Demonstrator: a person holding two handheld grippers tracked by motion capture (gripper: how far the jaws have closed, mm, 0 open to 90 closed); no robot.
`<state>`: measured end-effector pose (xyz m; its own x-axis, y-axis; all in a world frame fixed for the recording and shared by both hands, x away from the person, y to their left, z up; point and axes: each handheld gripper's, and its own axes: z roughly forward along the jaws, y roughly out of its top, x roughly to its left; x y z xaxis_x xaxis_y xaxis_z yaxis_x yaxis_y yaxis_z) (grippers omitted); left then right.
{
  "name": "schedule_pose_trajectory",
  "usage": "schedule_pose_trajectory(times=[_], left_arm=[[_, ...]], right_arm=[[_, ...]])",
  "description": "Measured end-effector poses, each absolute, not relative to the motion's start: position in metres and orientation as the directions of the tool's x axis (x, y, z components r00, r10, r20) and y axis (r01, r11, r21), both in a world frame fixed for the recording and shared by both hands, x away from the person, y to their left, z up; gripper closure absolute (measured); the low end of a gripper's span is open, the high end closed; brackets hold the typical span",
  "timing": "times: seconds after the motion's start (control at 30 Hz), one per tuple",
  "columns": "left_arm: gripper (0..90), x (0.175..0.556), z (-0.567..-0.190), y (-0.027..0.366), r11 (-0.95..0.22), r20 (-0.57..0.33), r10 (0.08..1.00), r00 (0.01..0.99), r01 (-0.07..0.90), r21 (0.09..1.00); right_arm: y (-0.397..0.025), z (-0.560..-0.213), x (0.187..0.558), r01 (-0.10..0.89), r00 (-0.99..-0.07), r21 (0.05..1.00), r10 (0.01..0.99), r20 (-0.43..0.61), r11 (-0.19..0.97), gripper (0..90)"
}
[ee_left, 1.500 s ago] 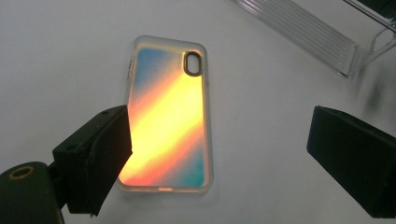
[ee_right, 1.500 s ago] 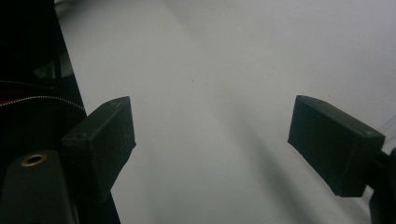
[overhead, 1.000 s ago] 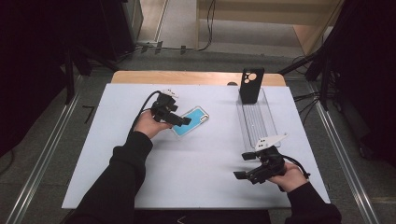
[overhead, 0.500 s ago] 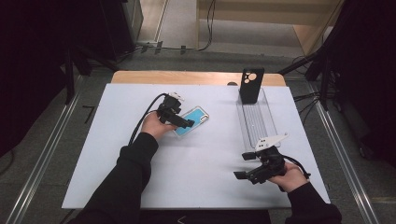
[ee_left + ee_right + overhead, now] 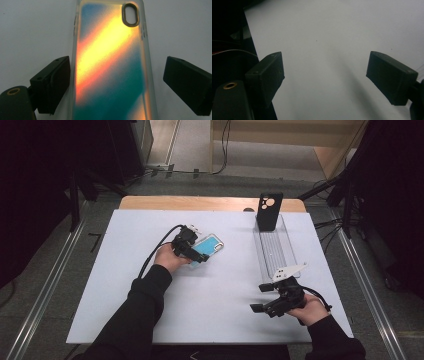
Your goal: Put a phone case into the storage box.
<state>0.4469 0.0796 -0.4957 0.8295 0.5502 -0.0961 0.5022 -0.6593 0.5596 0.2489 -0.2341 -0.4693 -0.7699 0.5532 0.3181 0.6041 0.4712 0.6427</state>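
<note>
Left gripper (image 5: 196, 254) now down over the iridescent phone case (image 5: 209, 247), having crept forward and lower across it over the last second; case itself unmoved, lying flat on the white table (image 5: 125, 285) left of centre, camera cutout pointing away from the person. Jaws spread wide in the left gripper view, one on each long edge of the phone case (image 5: 110, 67), the left pad just beside the rim, the right pad well apart from it, so nothing pinched yet. Judged as the straddle finished and the closing squeeze due next. Right gripper (image 5: 265, 304) parked near the front right of the table, unchanged, jaws likewise spread over bare surface. Beyond it, a clear plastic rack (image 5: 276, 251) with a black phone case (image 5: 269, 211) standing upright at its far end, probably where the iridescent one belongs.
</note>
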Motion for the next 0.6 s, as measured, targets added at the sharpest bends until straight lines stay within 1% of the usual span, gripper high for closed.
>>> schedule_pose_trajectory(times=[0.2, 0.3, 0.43, 0.5, 0.6], left_arm=[[8.2, 0.443, -0.497, 0.075, -0.691, -0.038, 0.543, 0.839, 0.472, 0.547], [8.9, 0.439, -0.498, 0.071, -0.718, 0.022, 0.542, 0.84, 0.449, 0.532], [12.0, 0.438, -0.498, 0.073, -0.703, 0.024, 0.555, 0.831, 0.454, 0.547], [16.0, 0.437, -0.499, 0.076, -0.687, 0.021, 0.567, 0.824, 0.458, 0.564], [17.0, 0.436, -0.5, 0.077, -0.678, 0.021, 0.568, 0.823, 0.453, 0.579]], right_arm=[[-0.234, -0.469, 0.249, 0.603, -0.771, 0.641, 0.554, 0.314, 0.475, 12.9], [-0.234, -0.47, 0.249, 0.603, -0.771, 0.64, 0.554, 0.313, 0.477, 12.9], [-0.234, -0.47, 0.249, 0.6, -0.772, 0.641, 0.555, 0.31, 0.478, 12.9], [-0.234, -0.47, 0.249, 0.6, -0.773, 0.642, 0.555, 0.309, 0.478, 12.9], [-0.233, -0.47, 0.249, 0.6, -0.773, 0.641, 0.555, 0.308, 0.478, 13.0]])
